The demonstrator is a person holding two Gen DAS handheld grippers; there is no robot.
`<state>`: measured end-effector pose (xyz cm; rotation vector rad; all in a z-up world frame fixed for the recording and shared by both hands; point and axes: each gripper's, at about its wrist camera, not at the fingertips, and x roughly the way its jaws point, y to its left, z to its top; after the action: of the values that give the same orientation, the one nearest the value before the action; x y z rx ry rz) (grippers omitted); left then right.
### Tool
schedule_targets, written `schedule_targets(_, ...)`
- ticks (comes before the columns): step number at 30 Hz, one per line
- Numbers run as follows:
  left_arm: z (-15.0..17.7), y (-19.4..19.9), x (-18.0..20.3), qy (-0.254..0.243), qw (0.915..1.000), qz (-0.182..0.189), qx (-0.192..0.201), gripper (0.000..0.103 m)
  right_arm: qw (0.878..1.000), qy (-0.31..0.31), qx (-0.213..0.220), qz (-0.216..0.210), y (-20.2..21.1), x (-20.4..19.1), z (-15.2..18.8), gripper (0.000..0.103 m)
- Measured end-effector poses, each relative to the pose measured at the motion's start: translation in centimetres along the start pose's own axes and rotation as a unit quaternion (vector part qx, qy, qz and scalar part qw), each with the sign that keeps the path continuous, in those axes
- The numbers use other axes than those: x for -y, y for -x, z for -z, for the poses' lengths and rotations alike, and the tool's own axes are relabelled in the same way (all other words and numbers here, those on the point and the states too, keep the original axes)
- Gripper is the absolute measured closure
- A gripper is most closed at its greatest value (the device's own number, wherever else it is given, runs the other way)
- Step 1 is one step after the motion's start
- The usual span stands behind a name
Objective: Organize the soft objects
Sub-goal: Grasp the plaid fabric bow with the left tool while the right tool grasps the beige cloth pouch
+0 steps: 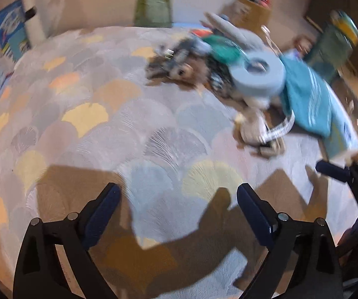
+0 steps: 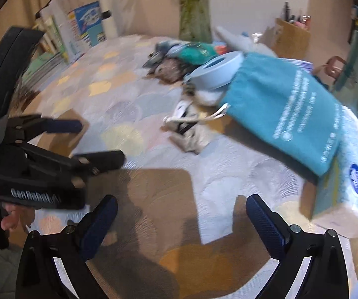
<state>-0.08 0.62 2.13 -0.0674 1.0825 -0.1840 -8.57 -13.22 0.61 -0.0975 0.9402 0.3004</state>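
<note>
Both claws are shown spread wide, with nothing between the pads, above a bed (image 1: 109,129) covered by a quilt printed with pastel fan shapes. The left claw (image 1: 179,206) is seen from its own camera with only bare quilt between its blue pads; in the right wrist view the same claw (image 2: 99,142) appears at the left edge, held by a hand (image 2: 7,219). The right claw (image 2: 181,214) is likewise spread over bare quilt and shadow.

The soft objects are gathered in a pile at the far right of the bed, well apart from both claws. A teal drawstring bag (image 2: 283,114) is laid across a white pack of tissues (image 2: 353,189). Just beside the bag a pale blue ring (image 2: 216,71) is seen, resting on the pile. A beige pouch with striped straps (image 2: 191,129) lies nearest the claws. Behind the ring, a brown plush toy (image 1: 181,71) and a green cloth (image 1: 223,47) are partly visible; motion blur hides further detail.
</note>
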Motion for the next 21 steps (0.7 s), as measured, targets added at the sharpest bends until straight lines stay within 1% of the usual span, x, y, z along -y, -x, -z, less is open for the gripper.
schedule_targets(4,-1.8,0.0,-2.1,0.05,0.9987,0.005,0.005,0.009,1.0,-0.028,0.009,0.0,0.5,1.1,-1.2,0.0)
schedule_targets(7,-3.7,-0.3,-3.5,0.081,0.9966,0.003,0.015,0.008,1.0,-0.021,0.015,0.004,0.6,1.2,-1.9,0.0)
schedule_targets(9,-5.3,-0.4,-4.0,0.092,0.9954,0.005,0.025,0.008,1.0,-0.008,0.016,0.007,0.3,1.0,-2.6,0.0)
schedule_targets(12,-7.7,-0.5,-4.0,0.084,0.9955,0.011,0.042,0.008,1.0,0.005,0.017,0.004,-0.3,0.4,-3.4,0.0)
schedule_targets(15,-10.1,-1.1,-3.3,0.049,0.9972,0.007,0.055,0.008,1.0,0.015,0.012,-0.002,-1.0,-0.3,-3.9,0.0)
schedule_targets(16,-10.6,-1.2,-3.2,0.045,0.9974,0.01,0.056,0.008,1.0,0.017,0.01,-0.004,-1.3,-0.6,-4.0,0.0)
schedule_targets(19,-12.1,-1.8,-3.3,0.055,0.9963,0.033,0.058,0.008,1.0,0.026,0.008,-0.009,-1.7,-1.3,-4.3,0.001)
schedule_targets(21,-12.7,-2.0,-3.0,0.05,0.996,0.044,0.059,0.009,0.999,0.031,0.01,-0.008,-1.9,-1.5,-4.5,0.002)
